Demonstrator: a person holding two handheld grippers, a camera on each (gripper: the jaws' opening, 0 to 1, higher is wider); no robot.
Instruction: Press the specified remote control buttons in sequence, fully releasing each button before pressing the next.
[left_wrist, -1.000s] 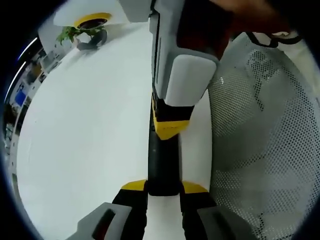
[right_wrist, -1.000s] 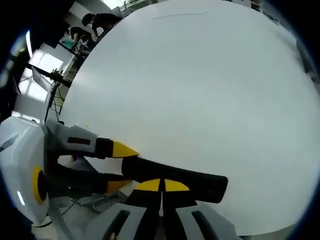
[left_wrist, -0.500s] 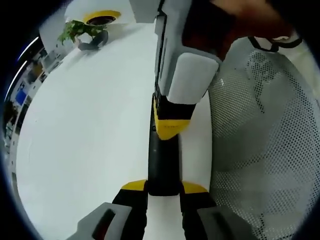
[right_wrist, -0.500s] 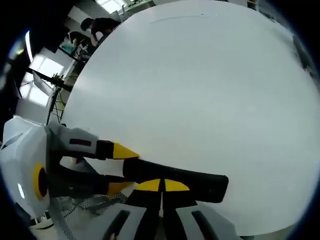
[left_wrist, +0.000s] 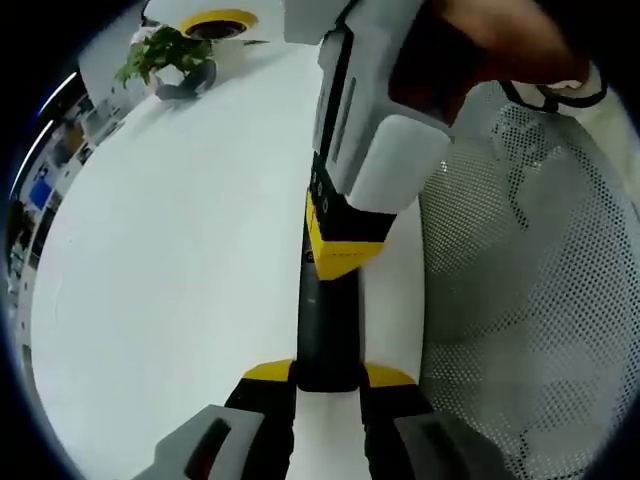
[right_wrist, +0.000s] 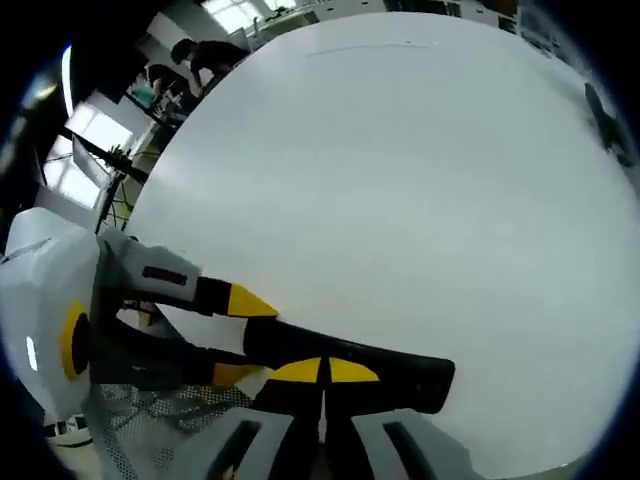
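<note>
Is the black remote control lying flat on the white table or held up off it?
Cannot tell for sure. The left gripper is shut on one end of the black remote control, the right gripper's closed tips sit on it over the white table.

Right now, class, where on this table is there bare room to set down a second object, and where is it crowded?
Bare white table spreads beyond the remote control, toward the far edge. In the left gripper view, bare tabletop lies between the remote and the potted plant. Crowded: the near edge, where the left tool grips the remote, the right tool presses it, beside a mesh chair.
</note>
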